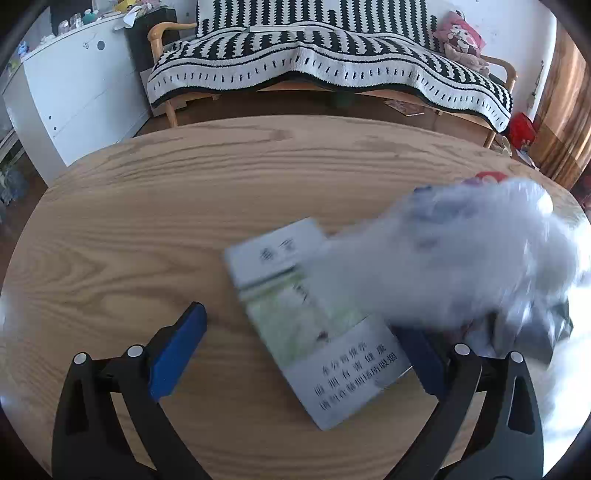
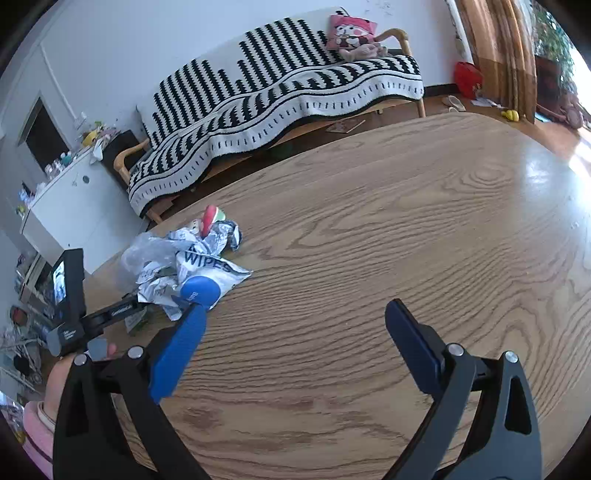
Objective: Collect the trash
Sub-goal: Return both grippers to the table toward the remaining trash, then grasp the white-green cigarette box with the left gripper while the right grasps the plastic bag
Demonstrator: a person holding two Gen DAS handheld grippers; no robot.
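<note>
In the left wrist view my left gripper (image 1: 306, 332) is open wide over a wooden table (image 1: 147, 206). A cigarette pack (image 1: 310, 314) with Chinese print lies between its fingers, touching neither that I can see. A blurred heap of crumpled white wrappers (image 1: 461, 251) lies against the pack's right side and hides the right fingertip. In the right wrist view my right gripper (image 2: 295, 317) is open and empty above bare table. The heap shows there as a crumpled wipes packet (image 2: 199, 262) with a red and green scrap (image 2: 210, 218), left of my right gripper. The left gripper's body (image 2: 74, 317) reaches into the heap.
A sofa under a black and white striped blanket (image 1: 325, 59) stands beyond the table's far edge, with a pink cushion (image 2: 351, 29) on it. A white cabinet (image 1: 81, 85) stands at the left. The table (image 2: 406, 221) stretches to the right of the heap.
</note>
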